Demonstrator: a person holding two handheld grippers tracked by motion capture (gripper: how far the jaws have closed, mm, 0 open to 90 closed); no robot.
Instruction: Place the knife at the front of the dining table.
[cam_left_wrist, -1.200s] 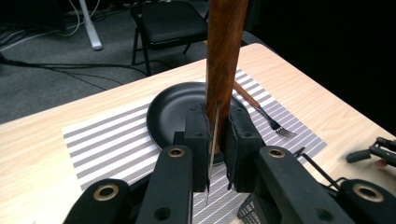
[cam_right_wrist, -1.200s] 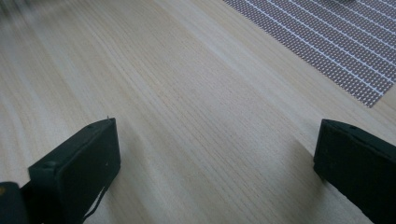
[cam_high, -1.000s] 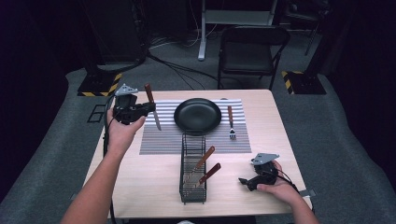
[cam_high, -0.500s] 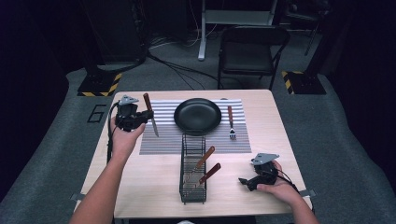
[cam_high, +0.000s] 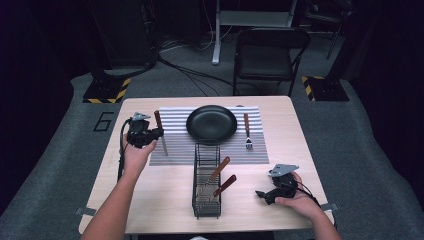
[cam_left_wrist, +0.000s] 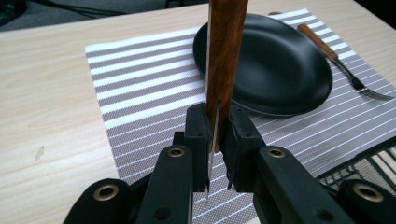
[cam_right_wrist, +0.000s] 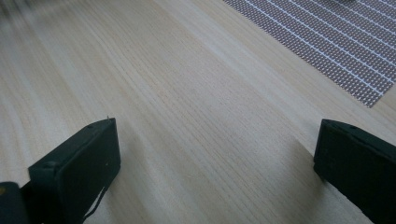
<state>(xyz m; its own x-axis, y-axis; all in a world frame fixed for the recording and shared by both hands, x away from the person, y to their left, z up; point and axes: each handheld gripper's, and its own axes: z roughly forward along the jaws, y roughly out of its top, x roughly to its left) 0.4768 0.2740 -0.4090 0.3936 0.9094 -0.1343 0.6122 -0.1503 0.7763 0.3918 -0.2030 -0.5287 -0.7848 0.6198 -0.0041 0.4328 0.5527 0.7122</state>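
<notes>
A pale wooden table (cam_high: 150, 200) fills the middle of the high view, with a grey-and-white striped placemat (cam_high: 175, 150) across its far half. On the mat sits a round black plate (cam_high: 211, 124), and to the plate's right lies a fork (cam_high: 247, 132) with a brown handle. Nearer the person, a black wire basket (cam_high: 206, 187) holds two more brown-handled utensils.

The left gripper (cam_high: 141, 135) is over the mat's left edge, clamped on a knife (cam_high: 160, 131) with a reddish-brown wooden handle and a thin steel blade. In the high view the knife looks slanted, handle away from the person and blade tip down near the mat. The left gripper view adds the detail: both black pads press the knife (cam_left_wrist: 223, 56) where handle meets blade, with the plate (cam_left_wrist: 280, 60) just behind it.

The right gripper (cam_high: 272, 192) rests at the table's near right corner. Its own view shows its jaws wide apart over bare wood (cam_right_wrist: 187, 116).
</notes>
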